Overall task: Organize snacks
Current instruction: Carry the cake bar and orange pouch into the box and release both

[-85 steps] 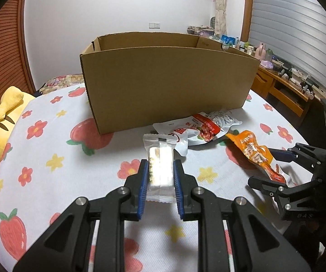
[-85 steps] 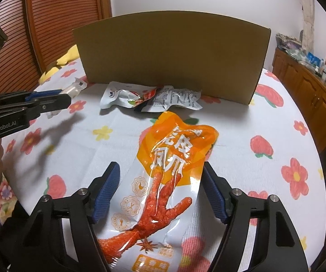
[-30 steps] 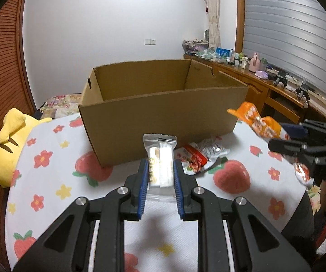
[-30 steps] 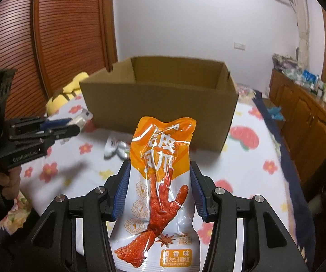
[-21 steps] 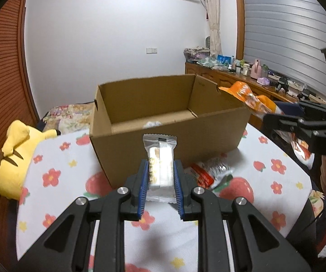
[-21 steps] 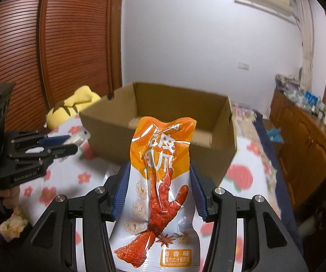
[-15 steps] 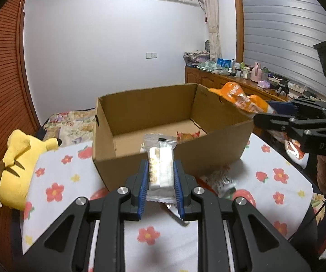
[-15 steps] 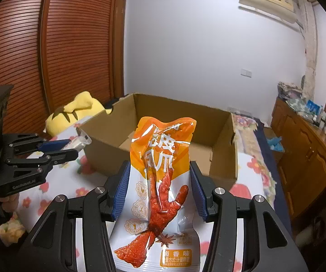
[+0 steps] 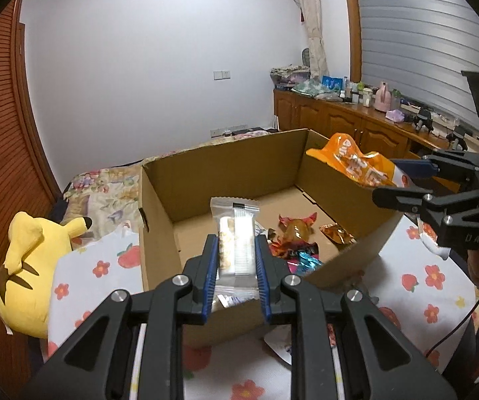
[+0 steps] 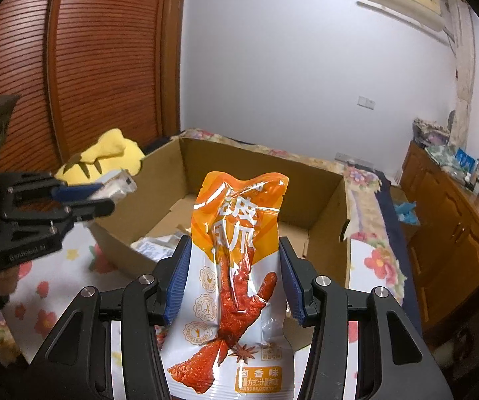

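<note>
Floral tabletop (image 9: pixel 439 286), cardboard box (image 9: pixel 159 233) open. Left tool (image 9: pixel 236 266) pinches cracker packet (image 9: pixel 236 233); right tool (image 10: pixel 232 280) clamps chicken-feet pouch (image 10: pixel 239 266). Clear rim, release low inside.

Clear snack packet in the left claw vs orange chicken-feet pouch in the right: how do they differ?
The clear snack packet is narrow and see-through, pale pieces visible; the orange chicken-feet pouch is wide, printed orange and white. So the left claw is pinched nearly shut, the right claw stands wider. Both are gripped upright, above the cardboard box.
</note>
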Demonstrator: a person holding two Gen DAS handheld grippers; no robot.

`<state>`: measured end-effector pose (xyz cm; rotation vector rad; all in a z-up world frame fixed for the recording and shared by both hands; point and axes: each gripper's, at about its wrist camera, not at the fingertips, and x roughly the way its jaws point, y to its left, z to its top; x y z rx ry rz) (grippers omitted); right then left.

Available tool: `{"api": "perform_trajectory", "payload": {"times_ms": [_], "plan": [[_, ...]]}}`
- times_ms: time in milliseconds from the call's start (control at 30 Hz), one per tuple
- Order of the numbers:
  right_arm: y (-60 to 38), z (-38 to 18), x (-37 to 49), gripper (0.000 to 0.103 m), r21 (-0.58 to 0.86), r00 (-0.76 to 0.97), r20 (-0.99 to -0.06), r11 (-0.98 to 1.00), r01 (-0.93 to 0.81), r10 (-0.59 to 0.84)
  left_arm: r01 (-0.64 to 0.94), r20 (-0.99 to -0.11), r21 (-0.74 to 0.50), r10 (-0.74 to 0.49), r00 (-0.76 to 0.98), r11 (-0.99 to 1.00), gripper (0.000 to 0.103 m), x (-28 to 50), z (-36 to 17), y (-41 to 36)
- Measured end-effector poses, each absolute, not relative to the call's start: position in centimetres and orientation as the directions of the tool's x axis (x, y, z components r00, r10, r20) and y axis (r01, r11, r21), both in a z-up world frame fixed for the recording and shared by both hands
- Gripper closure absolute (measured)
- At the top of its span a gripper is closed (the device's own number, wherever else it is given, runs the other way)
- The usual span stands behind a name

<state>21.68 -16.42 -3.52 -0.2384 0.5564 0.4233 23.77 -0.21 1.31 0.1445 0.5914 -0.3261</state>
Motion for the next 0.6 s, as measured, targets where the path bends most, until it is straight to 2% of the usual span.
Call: {"api": "perform_trajectory", "payload": {"times_ms": [300, 600], "plan": [[-16.6, -4.1, 24.8, 0.052, -0.111, 0.752, -0.585, 0.888, -0.445, 0.304, 0.358, -0.613, 0.027, -0.267, 0.744, 0.934, 0.08, 27.3, 0.6, -0.7], [-17.6, -4.7, 27.2, 0.052, -0.106, 0.741, -0.61, 0.897, -0.429, 0.282, 0.357, -0.622, 0.026, -0.265, 0.737, 0.934, 0.076, 28.5, -0.2, -1.4]]}}
